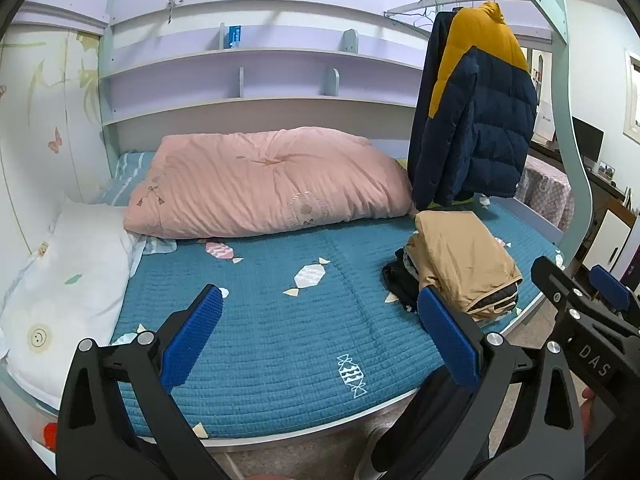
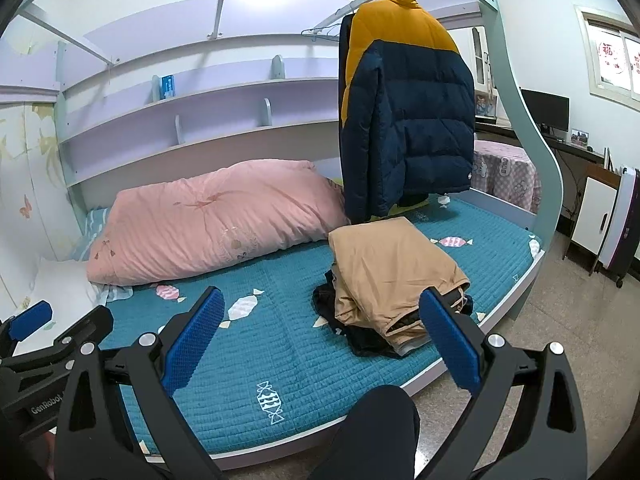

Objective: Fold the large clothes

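Left gripper (image 1: pixel 320 336): lower centre of the left wrist view, fingers (image 1: pixel 194 338) spread wide, nothing between them. It hangs above the near edge of the bed (image 1: pixel 260 320), clear of the quilted teal cover.

Right gripper (image 2: pixel 320 336): lower centre of the right wrist view, fingers (image 2: pixel 450 340) likewise spread wide and holding nothing. Its right finger overlaps the near corner of the clothes pile in the picture; contact cannot be confirmed. Each gripper shows at the side edge of the other's view.

Folded clothes pile (image 2: pixel 390 280): right of centre in both views, lying on the bed cover near its right edge. A tan garment (image 1: pixel 464 264) sits on top, dark items beneath it.

Pink duvet (image 1: pixel 268 180): bundled, centre frame, against the back of the bed. White pillow (image 1: pixel 68 280) at lower left of the left wrist view.

Navy and mustard puffer jacket (image 2: pixel 408 112): hanging upright from a rail, upper right of frame, directly behind the pile.

Shelves (image 1: pixel 260 76): on the far wall, upper centre.
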The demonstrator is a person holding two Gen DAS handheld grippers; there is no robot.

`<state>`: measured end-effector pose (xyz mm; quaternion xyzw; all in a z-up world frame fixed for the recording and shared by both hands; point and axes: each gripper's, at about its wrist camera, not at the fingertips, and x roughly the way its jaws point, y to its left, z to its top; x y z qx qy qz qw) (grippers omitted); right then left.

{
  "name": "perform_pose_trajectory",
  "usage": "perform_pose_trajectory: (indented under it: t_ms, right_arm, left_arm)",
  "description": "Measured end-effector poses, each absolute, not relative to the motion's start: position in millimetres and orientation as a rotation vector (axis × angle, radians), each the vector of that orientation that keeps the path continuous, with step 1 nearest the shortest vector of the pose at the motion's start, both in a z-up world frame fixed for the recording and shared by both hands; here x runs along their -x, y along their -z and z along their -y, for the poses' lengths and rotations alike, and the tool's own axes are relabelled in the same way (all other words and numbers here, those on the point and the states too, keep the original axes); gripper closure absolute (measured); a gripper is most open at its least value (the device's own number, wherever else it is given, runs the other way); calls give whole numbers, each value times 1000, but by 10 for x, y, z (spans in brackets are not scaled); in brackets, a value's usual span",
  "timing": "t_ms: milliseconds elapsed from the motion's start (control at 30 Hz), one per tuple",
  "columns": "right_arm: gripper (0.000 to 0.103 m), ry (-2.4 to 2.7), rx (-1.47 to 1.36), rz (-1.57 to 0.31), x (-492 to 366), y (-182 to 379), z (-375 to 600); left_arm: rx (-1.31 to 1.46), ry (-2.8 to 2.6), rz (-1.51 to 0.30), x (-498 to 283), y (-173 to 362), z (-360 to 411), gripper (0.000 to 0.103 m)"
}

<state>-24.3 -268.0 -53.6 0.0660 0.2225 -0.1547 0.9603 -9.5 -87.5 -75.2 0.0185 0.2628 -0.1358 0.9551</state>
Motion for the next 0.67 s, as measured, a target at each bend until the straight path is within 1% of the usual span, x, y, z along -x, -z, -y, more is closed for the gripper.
perform_pose_trajectory:
  t_ms: [667]
  right_arm:
    - [8,305,-132,-489,151,586,2761]
  left_arm:
    - [-50,266,-524,59,736,873,5]
